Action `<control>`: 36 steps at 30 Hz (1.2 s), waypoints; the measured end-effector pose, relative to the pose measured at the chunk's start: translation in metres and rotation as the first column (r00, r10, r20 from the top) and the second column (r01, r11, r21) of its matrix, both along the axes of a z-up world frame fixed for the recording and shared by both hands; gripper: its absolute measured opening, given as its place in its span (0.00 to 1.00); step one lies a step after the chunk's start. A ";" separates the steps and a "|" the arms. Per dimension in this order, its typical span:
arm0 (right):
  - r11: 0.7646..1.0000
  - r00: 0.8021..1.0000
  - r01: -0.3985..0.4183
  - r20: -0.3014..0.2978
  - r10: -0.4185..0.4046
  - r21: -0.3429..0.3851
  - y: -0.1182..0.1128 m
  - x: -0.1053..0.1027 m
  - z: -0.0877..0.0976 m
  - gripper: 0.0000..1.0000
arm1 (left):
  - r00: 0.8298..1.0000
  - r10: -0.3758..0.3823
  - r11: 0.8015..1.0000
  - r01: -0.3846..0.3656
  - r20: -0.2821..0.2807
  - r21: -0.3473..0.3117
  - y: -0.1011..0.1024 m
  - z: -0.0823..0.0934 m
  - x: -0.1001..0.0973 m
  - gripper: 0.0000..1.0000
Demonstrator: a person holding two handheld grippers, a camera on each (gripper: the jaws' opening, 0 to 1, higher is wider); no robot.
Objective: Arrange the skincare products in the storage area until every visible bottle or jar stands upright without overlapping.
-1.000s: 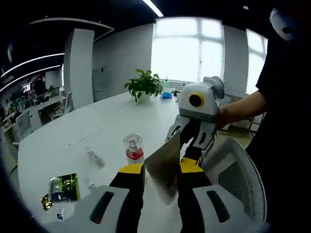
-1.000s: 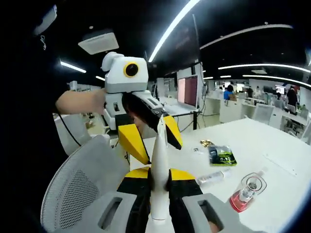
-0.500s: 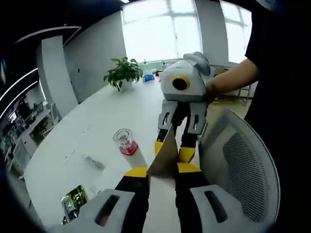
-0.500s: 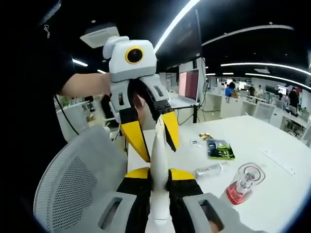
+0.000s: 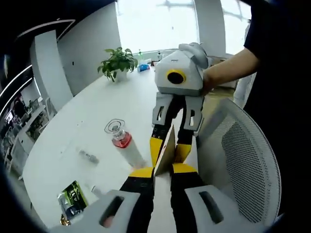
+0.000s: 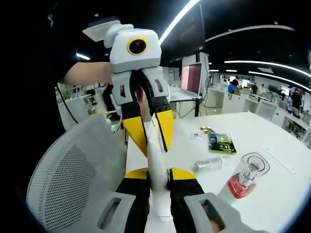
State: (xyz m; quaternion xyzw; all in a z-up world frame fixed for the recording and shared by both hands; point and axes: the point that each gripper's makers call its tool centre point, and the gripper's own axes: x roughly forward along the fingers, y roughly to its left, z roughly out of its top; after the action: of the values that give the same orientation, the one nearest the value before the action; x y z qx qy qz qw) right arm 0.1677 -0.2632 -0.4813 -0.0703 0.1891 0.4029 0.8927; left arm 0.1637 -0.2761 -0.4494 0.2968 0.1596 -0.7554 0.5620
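Note:
A white skincare tube [image 6: 156, 160] hangs in the air between my two grippers, above the table's edge. My right gripper [image 6: 159, 173] is shut on its body. My left gripper [image 5: 163, 170] faces it and is shut on the tube's flat crimped end [image 5: 166, 148], seen nearly edge-on. In the right gripper view the left gripper [image 6: 154, 151] comes down from above onto the tube's tip. In the left gripper view the right gripper [image 5: 168, 149] reaches down, held by a person's hand. A clear bottle with a red base [image 5: 119, 136] [image 6: 245, 177] stands on the white table [image 5: 87, 121].
A small clear vial [image 5: 89, 157] [image 6: 206, 164] lies on its side near a green sachet [image 5: 73, 199] [image 6: 221, 143]. A potted plant [image 5: 116, 60] stands at the table's far end. A grey mesh chair [image 5: 243, 155] [image 6: 68, 179] is under the grippers.
The grippers have come closer together. My left jaws have narrowed onto the tube's flat end, which now shows edge-on instead of broadside. The right gripper still holds the tube.

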 end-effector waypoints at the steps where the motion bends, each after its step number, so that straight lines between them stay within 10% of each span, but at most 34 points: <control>1: 1.000 1.000 0.003 0.000 -0.003 -0.001 0.000 0.000 -0.001 0.06 | 1.000 -0.001 1.000 0.001 0.001 0.002 0.000 -0.001 0.000 0.12; 13: 0.999 0.999 0.037 -0.021 -0.037 -0.022 -0.007 0.001 -0.012 0.07 | 0.998 0.018 1.000 -0.018 -0.053 0.001 0.002 -0.003 0.005 0.08; 22: 0.998 0.998 0.052 -0.019 -0.051 0.036 -0.006 -0.002 -0.010 0.03 | 0.999 -0.052 0.997 0.053 0.017 -0.055 -0.004 0.007 -0.003 0.14; 36: 1.000 1.000 0.007 0.010 -0.007 0.018 0.004 0.000 0.003 0.03 | 0.972 -0.202 0.979 0.195 0.120 0.061 -0.015 0.013 -0.013 0.18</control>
State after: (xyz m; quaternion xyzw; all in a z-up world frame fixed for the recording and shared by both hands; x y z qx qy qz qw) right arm 0.1678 -0.2588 -0.4784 -0.0634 0.1813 0.4012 0.8956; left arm 0.1510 -0.2907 -0.4362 0.3717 0.1119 -0.7835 0.4852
